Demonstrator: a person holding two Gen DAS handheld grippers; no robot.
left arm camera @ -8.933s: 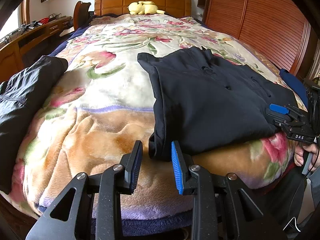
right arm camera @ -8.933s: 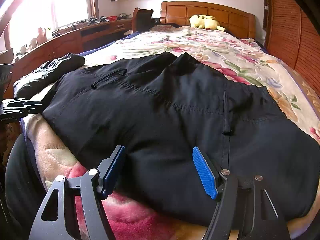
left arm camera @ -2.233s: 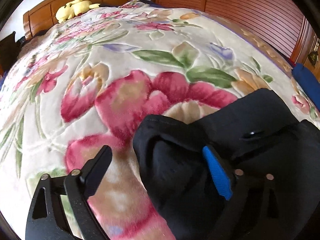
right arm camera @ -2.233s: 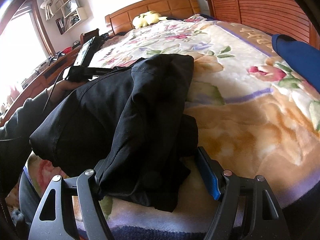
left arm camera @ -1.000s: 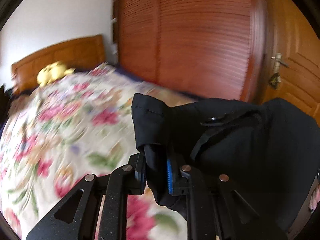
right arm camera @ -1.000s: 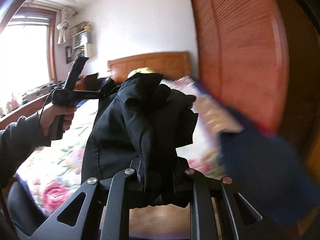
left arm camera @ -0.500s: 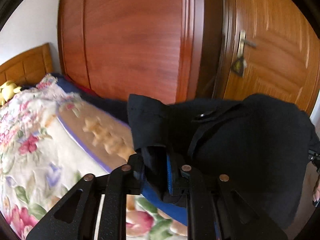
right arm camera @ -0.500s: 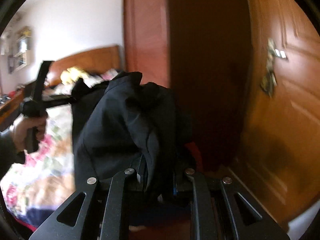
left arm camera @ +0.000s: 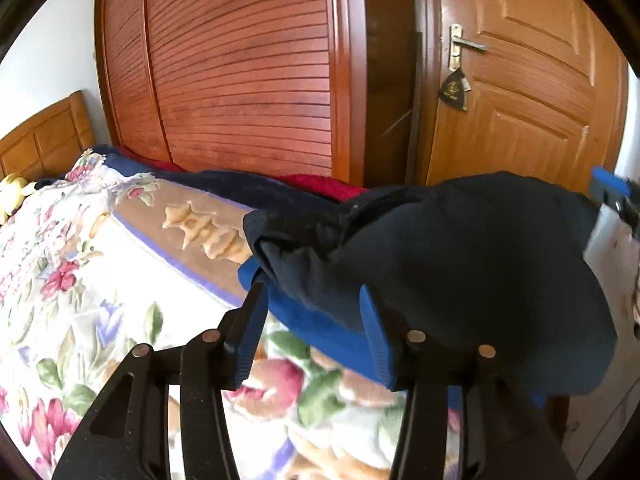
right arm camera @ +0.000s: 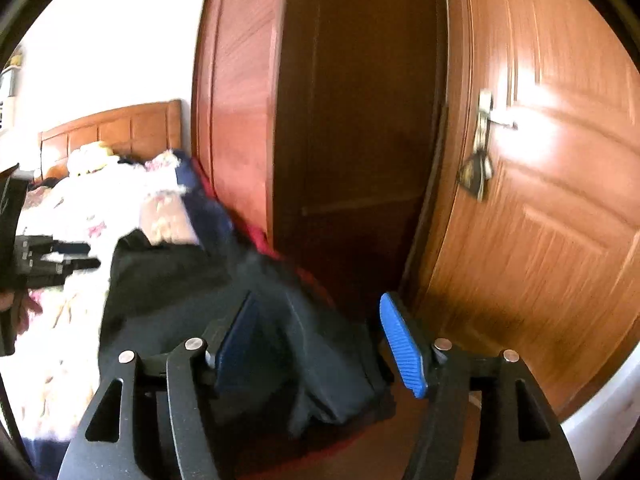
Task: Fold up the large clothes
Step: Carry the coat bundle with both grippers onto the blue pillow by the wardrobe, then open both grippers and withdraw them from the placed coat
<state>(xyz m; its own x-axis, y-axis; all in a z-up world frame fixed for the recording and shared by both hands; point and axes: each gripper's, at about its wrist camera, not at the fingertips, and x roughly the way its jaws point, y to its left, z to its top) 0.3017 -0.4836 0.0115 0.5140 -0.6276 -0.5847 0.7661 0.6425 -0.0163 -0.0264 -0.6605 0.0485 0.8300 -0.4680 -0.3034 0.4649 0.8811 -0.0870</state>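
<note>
The folded black garment [left arm camera: 448, 264] lies on a folded blue garment [left arm camera: 320, 326] at the bed's corner by the door. My left gripper [left arm camera: 312, 316] is opening. The garment's left edge sits between its blue pads [left arm camera: 374, 340], which do not press on it. In the right wrist view the black garment [right arm camera: 180, 296] is blurred and sags below my right gripper [right arm camera: 318, 328]. Those jaws are opening too, wide apart around the cloth without gripping it. The right gripper's blue pad [left arm camera: 610, 186] shows at the garment's far right. The left gripper [right arm camera: 52, 260] shows at the far left edge, in a hand.
A floral blanket [left arm camera: 80, 280] covers the bed. Its wooden headboard [left arm camera: 44, 140] and a yellow plush toy [left arm camera: 14, 188] are at the far left. A louvred wooden wardrobe [left arm camera: 240, 72] stands behind the bed. A wooden door [left arm camera: 520, 80] with a handle [left arm camera: 460, 46] is to the right.
Both grippers carried the black garment from over the bed to the corner by the door. Their jaws, shut on it before, have now spread, and it rests on the blue garment.
</note>
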